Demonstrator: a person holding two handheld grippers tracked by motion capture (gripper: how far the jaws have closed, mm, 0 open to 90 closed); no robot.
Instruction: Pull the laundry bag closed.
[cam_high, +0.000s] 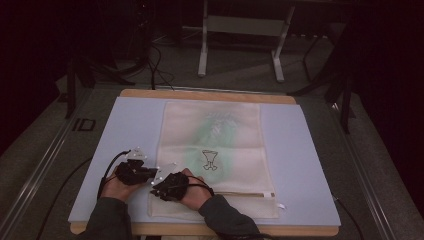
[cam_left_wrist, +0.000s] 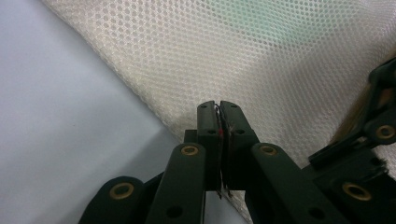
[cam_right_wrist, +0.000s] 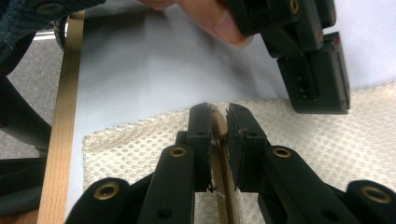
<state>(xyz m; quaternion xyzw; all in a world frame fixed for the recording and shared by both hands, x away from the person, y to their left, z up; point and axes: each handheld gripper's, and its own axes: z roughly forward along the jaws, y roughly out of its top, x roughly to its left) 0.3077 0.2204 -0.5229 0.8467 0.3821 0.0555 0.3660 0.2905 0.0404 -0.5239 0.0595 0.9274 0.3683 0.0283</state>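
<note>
A cream mesh bag (cam_high: 215, 145) with a small goblet print lies flat on a pale blue mat (cam_high: 130, 125). A tan zipper (cam_high: 240, 194) runs across its near end. Near the bag's near-left corner, my right gripper (cam_high: 156, 189) (cam_right_wrist: 218, 112) points left and is shut on the tan zipper pull (cam_right_wrist: 218, 123), with the zipper tape (cam_right_wrist: 225, 186) running under its jaws. My left gripper (cam_high: 151, 173) (cam_left_wrist: 218, 106) is shut just beside it, at the left edge of the mesh (cam_left_wrist: 261, 51). I cannot tell whether it pinches any mesh. It also appears as the left gripper (cam_right_wrist: 317, 79) across from the right one.
The mat lies on a wooden table (cam_high: 205, 95). A white metal frame (cam_high: 240, 30) and cables (cam_high: 157, 70) are on the floor beyond it. Black cables trail off the table's left side. The table's near wooden edge (cam_right_wrist: 63, 116) is close to the bag's corner.
</note>
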